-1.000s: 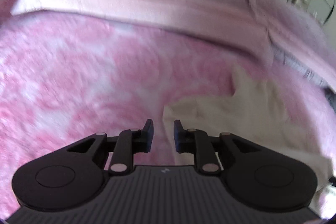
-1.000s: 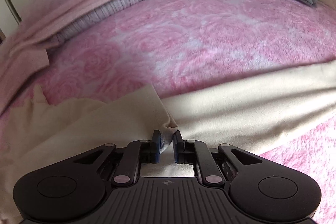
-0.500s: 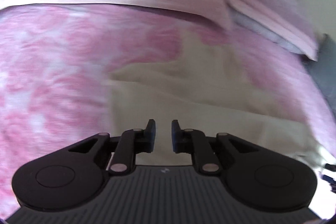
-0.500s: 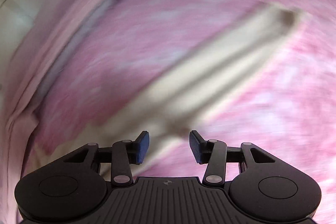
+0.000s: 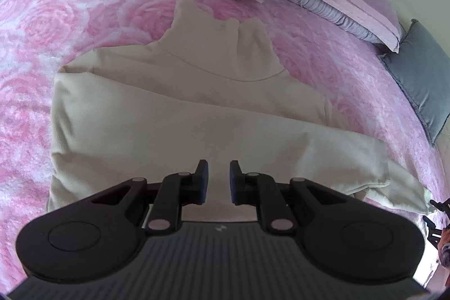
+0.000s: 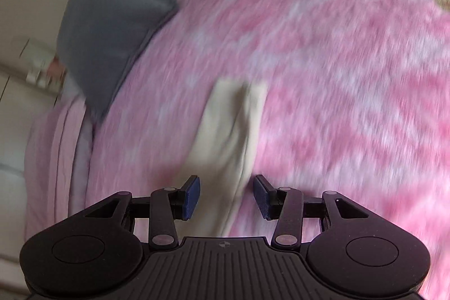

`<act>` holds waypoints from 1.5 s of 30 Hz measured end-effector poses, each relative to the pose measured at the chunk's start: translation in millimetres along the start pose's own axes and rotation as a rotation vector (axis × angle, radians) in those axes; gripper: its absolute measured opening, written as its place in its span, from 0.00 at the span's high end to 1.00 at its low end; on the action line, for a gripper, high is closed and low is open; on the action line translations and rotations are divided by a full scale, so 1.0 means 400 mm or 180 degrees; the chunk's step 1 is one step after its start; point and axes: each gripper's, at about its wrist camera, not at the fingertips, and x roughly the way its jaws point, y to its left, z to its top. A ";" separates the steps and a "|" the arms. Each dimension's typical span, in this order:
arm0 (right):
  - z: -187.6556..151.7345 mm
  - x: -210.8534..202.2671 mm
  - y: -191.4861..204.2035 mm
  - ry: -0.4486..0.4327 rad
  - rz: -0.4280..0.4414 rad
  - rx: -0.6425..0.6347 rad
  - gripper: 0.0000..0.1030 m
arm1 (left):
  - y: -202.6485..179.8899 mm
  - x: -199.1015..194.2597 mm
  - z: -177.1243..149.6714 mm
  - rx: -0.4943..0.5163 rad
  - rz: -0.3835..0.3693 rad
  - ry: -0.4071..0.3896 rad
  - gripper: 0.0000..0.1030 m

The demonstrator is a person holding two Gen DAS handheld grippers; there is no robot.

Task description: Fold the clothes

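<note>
Cream turtleneck top (image 5: 174,114) spread at frame centre on pink rose blanket (image 5: 33,52) — left gripper (image 5: 216,182) narrowly parted, empty; right gripper (image 6: 227,194) wide apart over a cream sleeve (image 6: 227,131), empty.

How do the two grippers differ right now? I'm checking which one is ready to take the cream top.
The right gripper has its jaws spread wide; the left gripper leaves only a narrow gap. The right gripper points along a sleeve lying on the pink blanket; the left gripper hangs over the body of the cream top. The right wrist view is motion-blurred; the left wrist view is sharp. Both are open and hold nothing.
</note>
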 end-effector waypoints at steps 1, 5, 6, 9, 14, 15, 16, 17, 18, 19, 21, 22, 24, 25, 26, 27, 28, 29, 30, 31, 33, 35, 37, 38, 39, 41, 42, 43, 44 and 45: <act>0.011 0.009 -0.009 -0.0013 0.0021 0.0062 0.56 | 0.001 0.000 -0.002 -0.0014 0.0006 0.0008 0.89; 0.021 0.039 0.027 0.0086 -0.0244 -0.0347 0.98 | 0.011 -0.003 -0.006 -0.0101 0.0022 0.0023 0.89; 0.009 0.037 0.052 0.0065 -0.0346 -0.0526 0.98 | 0.016 -0.009 -0.005 -0.0135 0.0024 0.0013 0.89; -0.057 0.003 0.171 -0.0104 -0.0382 -0.1191 0.98 | 0.039 -0.043 -0.004 -0.0201 -0.0019 -0.0028 0.89; -0.415 -0.132 0.527 -0.0152 0.0532 -0.3139 0.98 | 0.116 -0.131 -0.022 -0.0489 -0.0066 -0.0096 0.89; -0.510 -0.164 0.582 -0.0110 0.0797 -0.3479 0.98 | 0.136 -0.152 -0.029 -0.0594 -0.0075 -0.0123 0.89; -0.616 -0.202 0.630 -0.0042 0.1108 -0.3795 0.98 | 0.158 -0.174 -0.035 -0.0713 -0.0082 -0.0153 0.89; -0.716 -0.236 0.664 0.0014 0.1374 -0.4038 0.98 | 0.182 -0.199 -0.044 -0.0836 -0.0088 -0.0192 0.89; -0.813 -0.274 0.686 0.0073 0.1626 -0.4219 0.98 | 0.209 -0.225 -0.054 -0.0953 -0.0082 -0.0240 0.89; -0.912 -0.308 0.704 0.0184 0.1909 -0.4364 0.98 | 0.235 -0.250 -0.064 -0.1057 -0.0055 -0.0288 0.89; -1.082 -0.354 0.728 0.0501 0.2257 -0.4510 0.98 | 0.296 -0.303 -0.088 -0.1268 0.0034 -0.0390 0.89; -1.163 -0.372 0.732 0.0741 0.2427 -0.4545 0.98 | 0.334 -0.331 -0.103 -0.1388 0.0112 -0.0441 0.89; -1.302 -0.391 0.716 0.1083 0.2555 -0.4631 0.98 | 0.407 -0.377 -0.135 -0.1589 0.0310 -0.0484 0.89; -1.372 -0.384 0.696 0.1327 0.2469 -0.4823 0.84 | 0.443 -0.391 -0.151 -0.1660 0.0410 -0.0466 0.89; -1.441 -0.372 0.675 0.1599 0.2351 -0.5044 0.74 | 0.472 -0.398 -0.165 -0.1710 0.0489 -0.0429 0.90; -1.510 -0.361 0.654 0.1873 0.2225 -0.5259 0.51 | 0.502 -0.406 -0.180 -0.1761 0.0567 -0.0392 0.90; -1.561 -0.346 0.624 0.2046 0.2104 -0.5461 0.42 | 0.522 -0.409 -0.189 -0.1792 0.0594 -0.0370 0.90; -1.589 -0.345 0.591 0.2134 0.2021 -0.5646 0.42 | 0.530 -0.406 -0.193 -0.1803 0.0561 -0.0365 0.89; -1.612 -0.346 0.557 0.2207 0.1947 -0.5826 0.41 | 0.538 -0.403 -0.197 -0.1814 0.0529 -0.0360 0.88; -1.609 -0.349 0.527 0.2225 0.1907 -0.5944 0.41 | 0.546 -0.400 -0.201 -0.1825 0.0497 -0.0356 0.87; -1.574 -0.354 0.481 0.2212 0.1827 -0.6059 0.41 | 0.549 -0.386 -0.203 -0.1908 0.0337 -0.0359 0.82; -1.502 -0.349 0.446 0.2139 0.1597 -0.6029 0.41 | 0.546 -0.358 -0.208 -0.2084 0.0083 -0.0330 0.74; -1.411 -0.334 0.397 0.2017 0.1180 -0.5970 0.41 | 0.540 -0.323 -0.212 -0.2280 -0.0173 -0.0296 0.69; -1.363 -0.319 0.384 0.1944 0.0970 -0.5882 0.41 | 0.536 -0.301 -0.210 -0.2372 -0.0266 -0.0290 0.67; -1.314 -0.302 0.375 0.1868 0.0761 -0.5775 0.41 | 0.532 -0.280 -0.209 -0.2464 -0.0359 -0.0284 0.66; -1.217 -0.268 0.356 0.1714 0.0351 -0.5550 0.41 | 0.524 -0.237 -0.205 -0.2647 -0.0546 -0.0272 0.63; -1.174 -0.251 0.347 0.1624 0.0188 -0.5449 0.41 | 0.521 -0.215 -0.203 -0.2738 -0.0608 -0.0279 0.62; -1.135 -0.236 0.338 0.1523 0.0070 -0.5367 0.41 | 0.520 -0.197 -0.200 -0.2798 -0.0620 -0.0307 0.62; -1.106 -0.223 0.334 0.1410 -0.0006 -0.5324 0.41 | 0.518 -0.184 -0.196 -0.2826 -0.0615 -0.0341 0.65; -1.084 -0.212 0.335 0.1291 -0.0073 -0.5321 0.41 | 0.517 -0.170 -0.192 -0.2853 -0.0611 -0.0375 0.73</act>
